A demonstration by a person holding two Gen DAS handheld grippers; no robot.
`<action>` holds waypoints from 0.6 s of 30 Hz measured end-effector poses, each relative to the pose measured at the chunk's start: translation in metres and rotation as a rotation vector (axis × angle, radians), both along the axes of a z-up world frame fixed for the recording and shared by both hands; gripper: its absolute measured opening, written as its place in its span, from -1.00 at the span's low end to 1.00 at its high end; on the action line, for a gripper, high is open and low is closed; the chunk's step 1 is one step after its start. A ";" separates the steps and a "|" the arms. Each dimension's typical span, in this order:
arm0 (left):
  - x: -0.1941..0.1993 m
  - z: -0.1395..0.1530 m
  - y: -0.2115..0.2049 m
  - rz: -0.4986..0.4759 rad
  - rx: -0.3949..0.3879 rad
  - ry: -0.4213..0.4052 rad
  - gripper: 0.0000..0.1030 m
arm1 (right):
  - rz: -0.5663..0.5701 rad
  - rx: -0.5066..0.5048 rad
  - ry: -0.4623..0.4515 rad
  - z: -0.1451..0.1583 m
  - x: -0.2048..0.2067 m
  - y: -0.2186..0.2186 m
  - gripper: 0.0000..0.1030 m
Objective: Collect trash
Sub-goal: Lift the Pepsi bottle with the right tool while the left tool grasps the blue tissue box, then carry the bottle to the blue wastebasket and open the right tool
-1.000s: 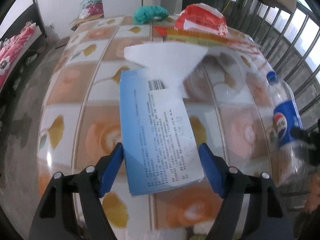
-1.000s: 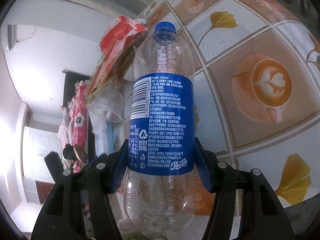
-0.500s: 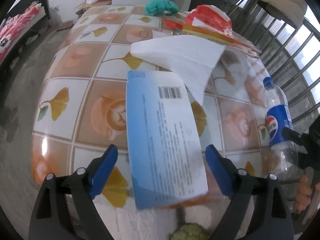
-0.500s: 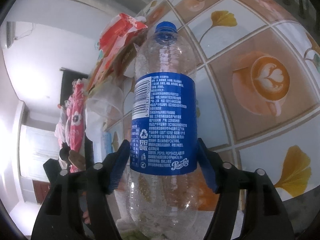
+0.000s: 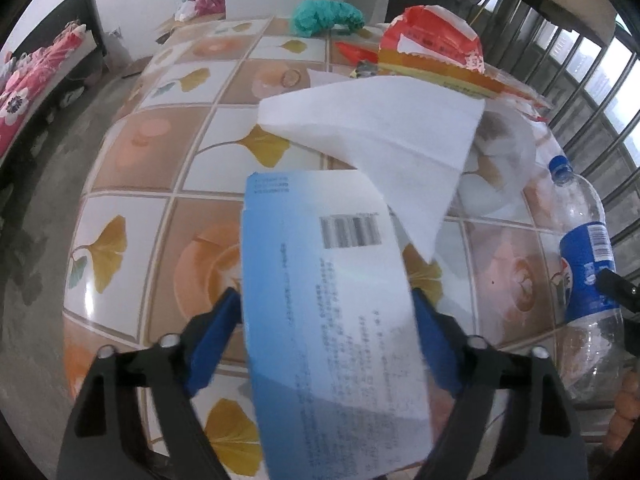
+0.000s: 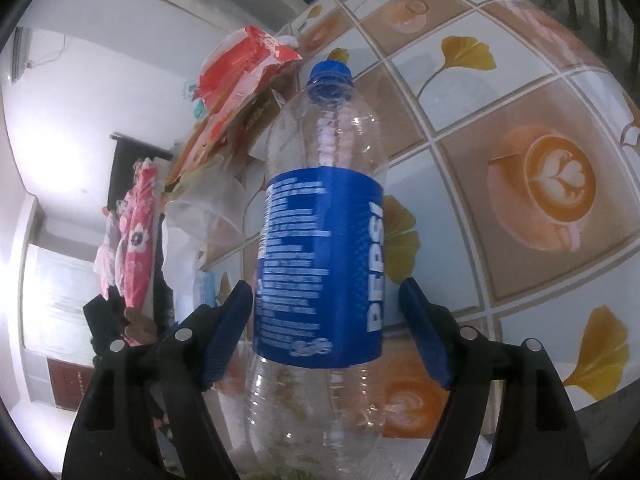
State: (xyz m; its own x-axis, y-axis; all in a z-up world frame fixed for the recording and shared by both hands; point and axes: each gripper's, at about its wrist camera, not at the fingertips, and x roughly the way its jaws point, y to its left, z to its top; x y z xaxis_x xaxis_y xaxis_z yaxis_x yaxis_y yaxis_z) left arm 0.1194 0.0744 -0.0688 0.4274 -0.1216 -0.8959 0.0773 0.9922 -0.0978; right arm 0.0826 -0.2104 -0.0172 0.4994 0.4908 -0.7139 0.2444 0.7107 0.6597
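Note:
My left gripper [image 5: 326,320] has its jaws apart, and a blue-and-white tissue packet [image 5: 328,312] with a white tissue [image 5: 384,140] sticking out lies between them, tilted and blurred, clear of the pads. My right gripper [image 6: 326,314] has its jaws apart around an empty Pepsi bottle [image 6: 320,264] with a blue cap; small gaps show between the pads and the bottle. The bottle also shows in the left wrist view [image 5: 586,276] at the table's right edge.
The table [image 5: 160,152] has a tiled cloth with leaf and coffee prints. A red snack bag [image 5: 432,52], a clear plastic cup [image 5: 504,168] and a teal cloth [image 5: 326,14] lie at its far side. A railing [image 5: 580,92] runs along the right.
The right jaws have opened off the bottle, which has turned so the PEPSI lettering faces me. The tissue packet sits lower and more tilted between the left jaws, which have opened.

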 end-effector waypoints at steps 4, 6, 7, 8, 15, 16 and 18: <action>-0.006 0.002 0.001 -0.003 -0.009 -0.003 0.47 | -0.004 0.038 0.009 -0.005 -0.002 -0.001 0.11; -0.013 0.005 0.002 -0.005 -0.014 -0.004 0.46 | -0.011 0.058 0.009 -0.007 -0.005 -0.002 0.10; -0.017 0.006 0.003 -0.005 -0.015 -0.008 0.46 | -0.018 0.057 0.008 -0.006 -0.009 -0.003 0.09; -0.022 0.008 0.005 -0.006 -0.016 -0.010 0.46 | -0.025 0.058 0.005 -0.006 -0.012 -0.005 0.09; -0.062 0.015 0.006 -0.020 -0.076 -0.004 0.43 | -0.079 0.128 -0.014 -0.011 -0.036 -0.021 0.07; -0.067 0.017 0.004 -0.028 -0.085 -0.008 0.43 | -0.084 0.134 -0.017 -0.012 -0.040 -0.023 0.07; -0.077 0.023 -0.004 -0.051 -0.102 -0.029 0.43 | -0.097 0.156 -0.034 -0.012 -0.052 -0.030 0.07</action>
State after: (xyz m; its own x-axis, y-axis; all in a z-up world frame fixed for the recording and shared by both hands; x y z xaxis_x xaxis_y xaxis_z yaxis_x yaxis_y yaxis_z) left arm 0.0419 0.0706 -0.0455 0.4438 -0.2335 -0.8652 0.1315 0.9720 -0.1949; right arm 0.0309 -0.2401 -0.0294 0.5721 0.5428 -0.6149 0.2823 0.5736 0.7690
